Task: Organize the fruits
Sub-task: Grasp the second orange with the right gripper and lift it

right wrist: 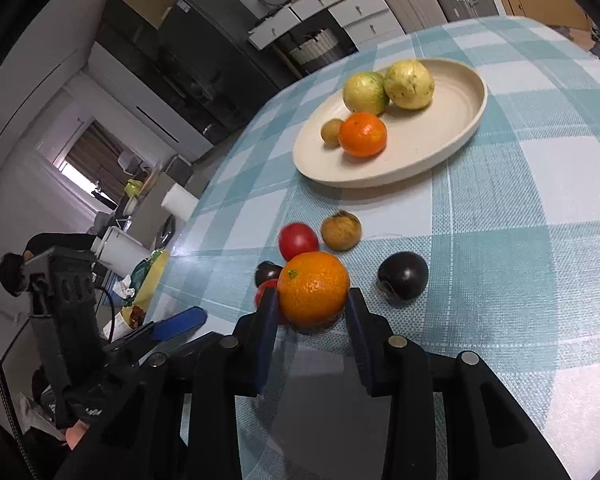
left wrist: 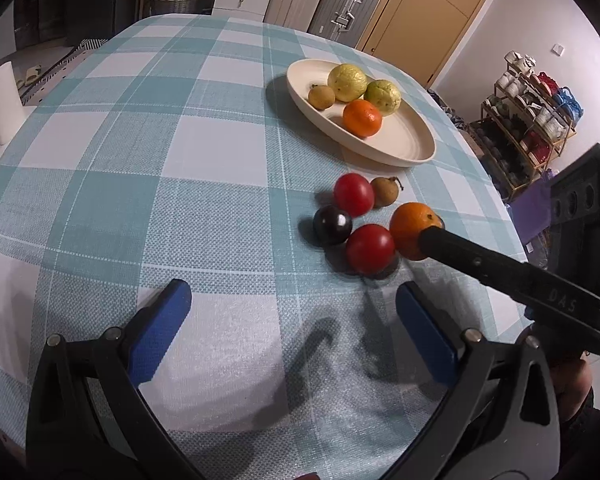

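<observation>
The right gripper [right wrist: 313, 307] pinches an orange [right wrist: 313, 289] between its blue pads, the fruit low on the checked tablecloth [right wrist: 500, 216]. Just beyond it lie a red fruit [right wrist: 298, 241], a brown one [right wrist: 341, 230] and a dark plum [right wrist: 403, 277]; farther ahead sits the cream plate [right wrist: 440, 148] holding four fruits. The left gripper [left wrist: 292, 316] hovers spread, holding nothing.

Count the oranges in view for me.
2: one orange on the plate among other fruit, one orange on the tablecloth between the right gripper pads.
</observation>
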Motion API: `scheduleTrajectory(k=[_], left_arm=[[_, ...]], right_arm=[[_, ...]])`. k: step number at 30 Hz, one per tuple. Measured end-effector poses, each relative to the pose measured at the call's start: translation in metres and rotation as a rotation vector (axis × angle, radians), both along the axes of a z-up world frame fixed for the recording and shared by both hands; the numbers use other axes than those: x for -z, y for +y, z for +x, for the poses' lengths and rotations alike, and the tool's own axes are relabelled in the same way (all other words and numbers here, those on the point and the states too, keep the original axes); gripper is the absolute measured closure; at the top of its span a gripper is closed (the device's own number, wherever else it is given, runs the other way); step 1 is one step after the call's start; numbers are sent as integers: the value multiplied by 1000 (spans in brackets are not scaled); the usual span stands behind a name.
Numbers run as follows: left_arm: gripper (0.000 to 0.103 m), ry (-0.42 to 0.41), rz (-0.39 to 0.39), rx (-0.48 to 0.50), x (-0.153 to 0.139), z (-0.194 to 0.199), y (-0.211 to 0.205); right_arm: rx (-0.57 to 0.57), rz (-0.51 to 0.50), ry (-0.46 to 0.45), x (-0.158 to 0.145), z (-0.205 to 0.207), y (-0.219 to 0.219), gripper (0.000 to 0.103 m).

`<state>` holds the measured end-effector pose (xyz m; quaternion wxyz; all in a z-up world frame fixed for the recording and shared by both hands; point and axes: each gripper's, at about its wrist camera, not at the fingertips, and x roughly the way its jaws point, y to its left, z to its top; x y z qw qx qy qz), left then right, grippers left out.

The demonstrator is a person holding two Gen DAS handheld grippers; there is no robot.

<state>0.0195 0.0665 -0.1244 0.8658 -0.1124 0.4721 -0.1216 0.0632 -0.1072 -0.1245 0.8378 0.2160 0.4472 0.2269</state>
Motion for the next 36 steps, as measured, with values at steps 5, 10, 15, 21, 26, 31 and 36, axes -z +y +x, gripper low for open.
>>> scheduleTrajectory(k=[5,10,15,21,26,31,36], left_arm=[[1,-1,0,25,-2,4,-11],[1,-12,10,52,-5,11,-26],[1,-31,24,68,-10,23,-39],[8,-3,-22,68,-10,33,-42],[33,35,-37,87,-10,34,-51],[44,74,-113,98,-12,37,-56],[47,84,-106,85,-11,44,-60]], right_arm=[[12,15,-30,-8,-5,-9,69],[34,38,-48,-13,-7,-22,69],[50,50,-67,-19,-11,-34,69],[59,53,-81,-22,-14,-45,69],[63,64,-78,-20,-15,-50,69],[64,82,-75,-18,-14,-53,69],[58,92,-77,-18,-14,-55,69]])
